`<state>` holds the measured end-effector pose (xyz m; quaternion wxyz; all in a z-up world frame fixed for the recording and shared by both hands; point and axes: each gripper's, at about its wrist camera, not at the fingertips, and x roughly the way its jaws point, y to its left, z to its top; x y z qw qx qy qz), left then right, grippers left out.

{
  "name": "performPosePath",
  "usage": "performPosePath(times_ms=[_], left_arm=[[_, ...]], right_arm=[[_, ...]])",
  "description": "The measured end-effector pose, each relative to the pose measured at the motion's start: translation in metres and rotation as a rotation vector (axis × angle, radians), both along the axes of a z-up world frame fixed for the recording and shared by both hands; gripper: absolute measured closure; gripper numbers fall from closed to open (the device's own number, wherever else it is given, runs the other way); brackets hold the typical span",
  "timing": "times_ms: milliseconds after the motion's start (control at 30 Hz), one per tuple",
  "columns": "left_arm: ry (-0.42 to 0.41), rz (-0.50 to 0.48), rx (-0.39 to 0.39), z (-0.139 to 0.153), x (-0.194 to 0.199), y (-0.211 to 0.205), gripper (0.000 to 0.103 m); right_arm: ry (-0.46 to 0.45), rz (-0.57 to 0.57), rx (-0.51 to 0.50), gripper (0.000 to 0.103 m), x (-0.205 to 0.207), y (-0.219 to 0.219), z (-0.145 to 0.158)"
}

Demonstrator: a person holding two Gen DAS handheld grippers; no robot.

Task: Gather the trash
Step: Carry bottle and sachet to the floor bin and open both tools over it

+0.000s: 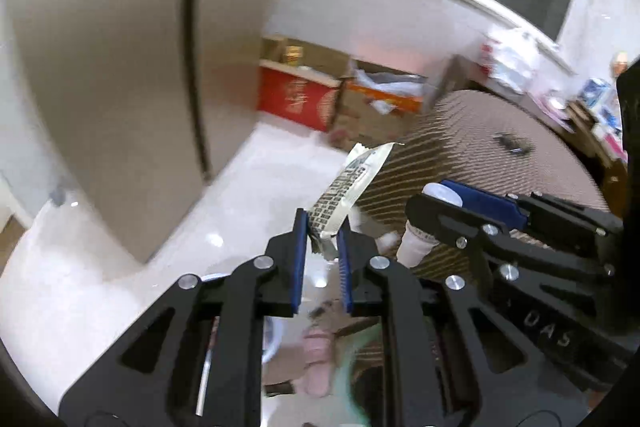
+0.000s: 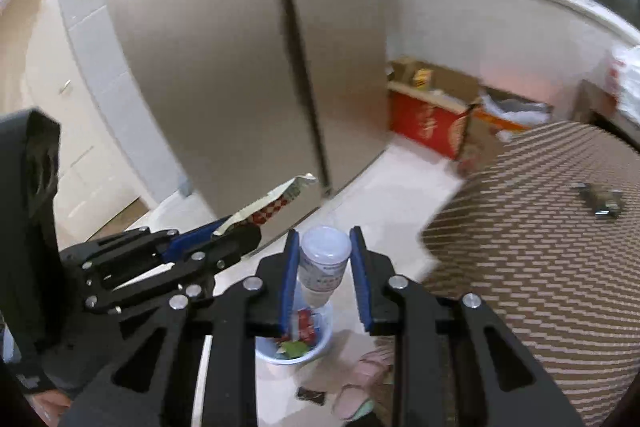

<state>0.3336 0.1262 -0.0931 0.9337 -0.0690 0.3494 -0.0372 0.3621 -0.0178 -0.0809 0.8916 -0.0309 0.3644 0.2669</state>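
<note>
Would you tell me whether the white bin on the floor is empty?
Not empty: the white bin already holds a red wrapper and green scraps, seen through the right wrist view.

Brown zigzag tablecloth (image 2: 540,247), red box (image 2: 428,125), white bottle (image 2: 324,259)

Tabletop (image 2: 540,267) with brown zigzag-patterned cover, one dark wrapper (image 2: 600,201) lying on it. Glossy white floor (image 2: 384,179): white bin (image 2: 320,341) with trash inside, pink slippers (image 2: 364,379), small dark wrapper (image 2: 311,395), red box (image 2: 428,125) against wall.
</note>
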Motion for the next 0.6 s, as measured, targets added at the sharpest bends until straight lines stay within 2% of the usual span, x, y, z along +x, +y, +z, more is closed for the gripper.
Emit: performPosePath(times_ms=[233,300,400,600], left_arm=[[0.082,0.135,-0.057,-0.040,-0.014,0.080,0.088],[0.103,0.164,-0.063,-0.050,-0.015,0.092,0.088],[0.122,0.186,-0.065,-0.062,-0.018,0.106,0.088],[0.165,0.195,-0.054,-0.081,-0.007,0.107,0.088]], right_arm=[[0.071,0.149,-0.054,0.076,-0.004,0.087,-0.038],[0.090,0.155,-0.074,0.068,-0.003,0.105,-0.049],[0.097,0.160,-0.096,0.062,0.001,0.116,-0.059],[0.098,0.152,-0.131,0.062,0.002,0.121,-0.076]])
